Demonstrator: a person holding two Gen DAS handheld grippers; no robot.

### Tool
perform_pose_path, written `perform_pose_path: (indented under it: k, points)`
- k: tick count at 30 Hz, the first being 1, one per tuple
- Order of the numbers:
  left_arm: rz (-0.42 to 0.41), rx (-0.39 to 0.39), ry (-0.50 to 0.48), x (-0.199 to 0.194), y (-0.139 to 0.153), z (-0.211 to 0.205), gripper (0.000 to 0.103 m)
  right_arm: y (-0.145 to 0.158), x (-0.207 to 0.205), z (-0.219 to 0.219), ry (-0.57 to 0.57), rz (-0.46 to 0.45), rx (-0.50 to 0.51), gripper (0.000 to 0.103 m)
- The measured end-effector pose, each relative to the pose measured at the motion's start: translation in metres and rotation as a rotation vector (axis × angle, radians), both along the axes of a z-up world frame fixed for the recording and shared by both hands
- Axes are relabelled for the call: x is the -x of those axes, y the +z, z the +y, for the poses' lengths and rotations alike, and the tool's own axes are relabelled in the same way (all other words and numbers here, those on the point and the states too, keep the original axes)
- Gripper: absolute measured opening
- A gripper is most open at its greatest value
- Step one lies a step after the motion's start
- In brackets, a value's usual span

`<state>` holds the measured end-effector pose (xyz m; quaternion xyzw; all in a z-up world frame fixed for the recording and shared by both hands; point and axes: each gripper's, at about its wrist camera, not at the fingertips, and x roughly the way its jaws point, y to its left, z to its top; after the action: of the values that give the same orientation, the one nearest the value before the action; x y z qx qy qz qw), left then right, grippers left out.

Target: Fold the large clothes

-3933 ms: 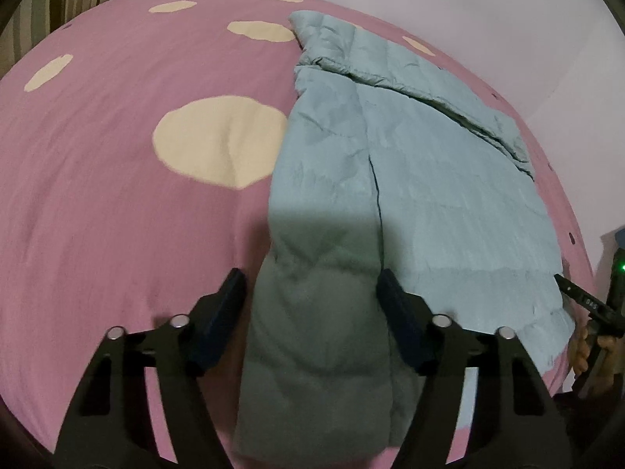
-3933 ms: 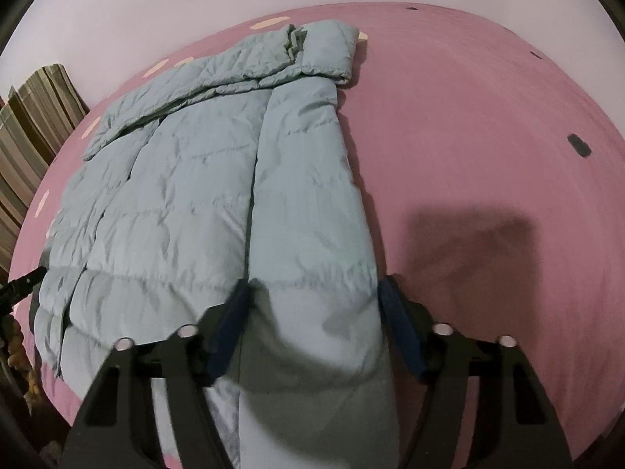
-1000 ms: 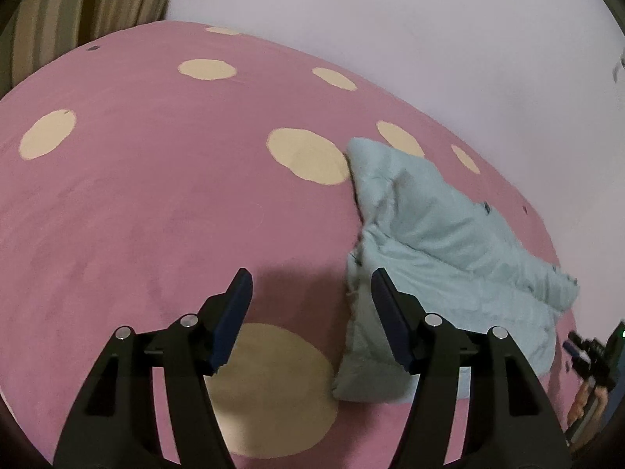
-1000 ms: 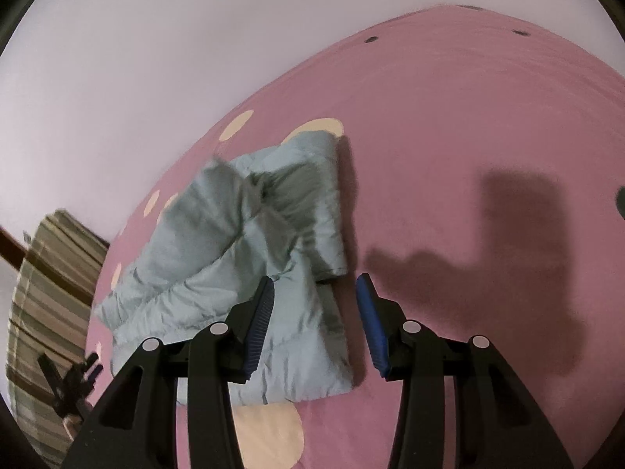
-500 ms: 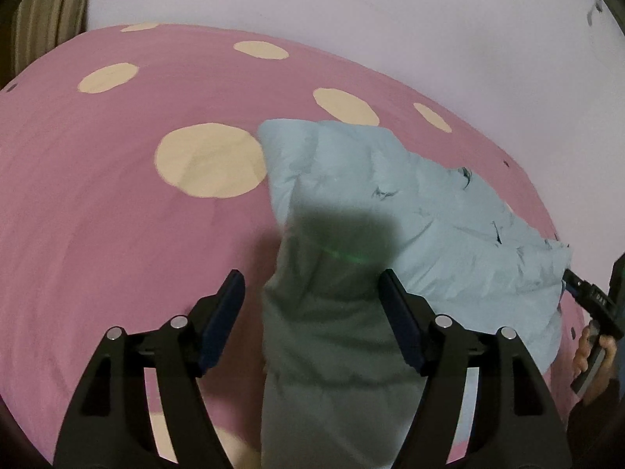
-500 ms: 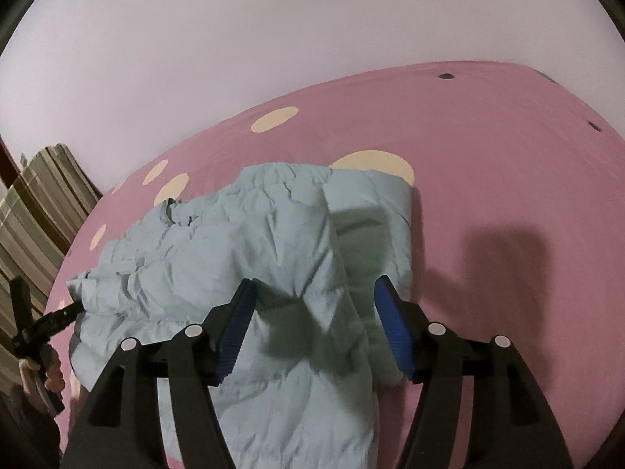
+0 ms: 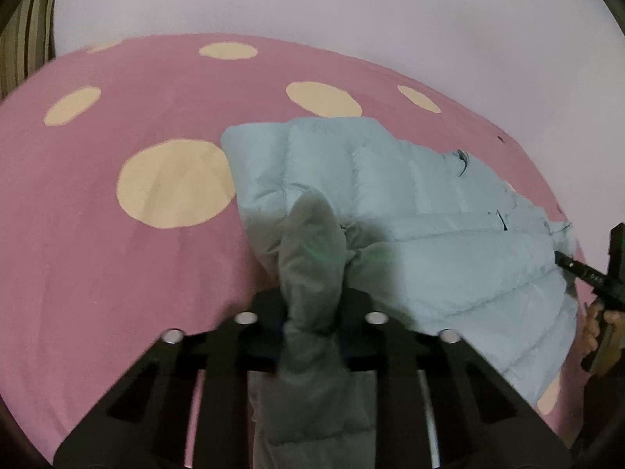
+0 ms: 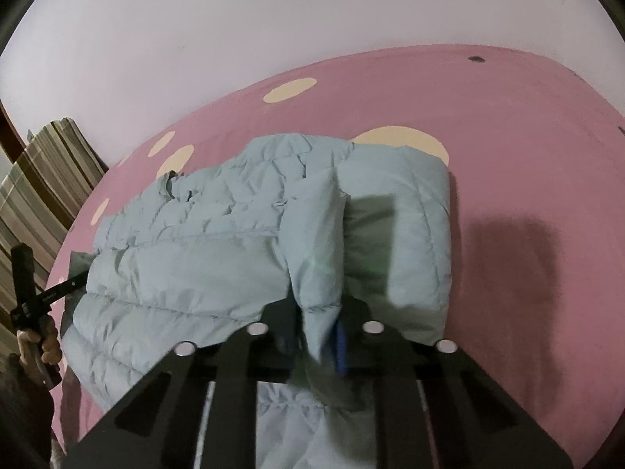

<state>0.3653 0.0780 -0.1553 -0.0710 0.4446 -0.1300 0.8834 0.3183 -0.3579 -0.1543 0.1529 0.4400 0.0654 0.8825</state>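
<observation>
While the pale blue puffer jacket (image 7: 410, 211) lies bunched and partly doubled over on the pink bedspread (image 7: 97, 242), we hold a pinched ridge of its padding in each tool. Our left gripper (image 7: 310, 324) is closing its jaws on a raised fold near the jacket's left edge, and the fabric fills the gap between the pads. Our right gripper (image 8: 318, 336) has clenched on another upright fold near the opposite edge; one blue pad (image 8: 339, 346) shows beside the cloth.

Around the jacket the bedspread carries cream dots, the largest one (image 7: 175, 183) just beside the garment's left edge in the left view. A plain pale wall (image 8: 273, 31) rises behind the bed, and a striped curtain (image 8: 43, 179) hangs at the far left of the right view. Each gripper's shadow falls on the quilting ahead of it, and the gathered folds hide the fabric directly behind them. A hand (image 8: 39, 346) shows at the frame edge.
</observation>
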Motion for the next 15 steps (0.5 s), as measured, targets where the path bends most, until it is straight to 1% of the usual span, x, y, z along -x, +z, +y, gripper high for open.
perform_pose_path:
  k: [3,6,8,11,13,15]
  points:
    - [-0.056,-0.052,0.002,0.014,0.016,-0.005,0.006,0.009,0.01,0.002,-0.01,-0.032,0.013,0.006]
    - [-0.115,-0.074,-0.001,0.026,0.036,-0.009,0.005,0.027,0.022,0.001,-0.02,-0.077,0.015,0.006]
    - [-0.164,-0.085,-0.002,0.032,0.054,-0.011,0.005,0.041,0.028,0.0,-0.024,-0.113,0.014,0.006]
    - [-0.213,-0.087,0.009,0.028,0.08,-0.013,0.004,0.06,0.026,-0.001,-0.032,-0.155,0.027,0.006]
    - [-0.233,-0.097,0.023,0.017,0.093,-0.016,0.004,0.07,0.017,-0.002,-0.043,-0.173,0.041,0.006]
    - [-0.25,-0.112,0.044,-0.002,0.106,-0.02,0.004,0.077,0.003,-0.003,-0.06,-0.187,0.053,0.006]
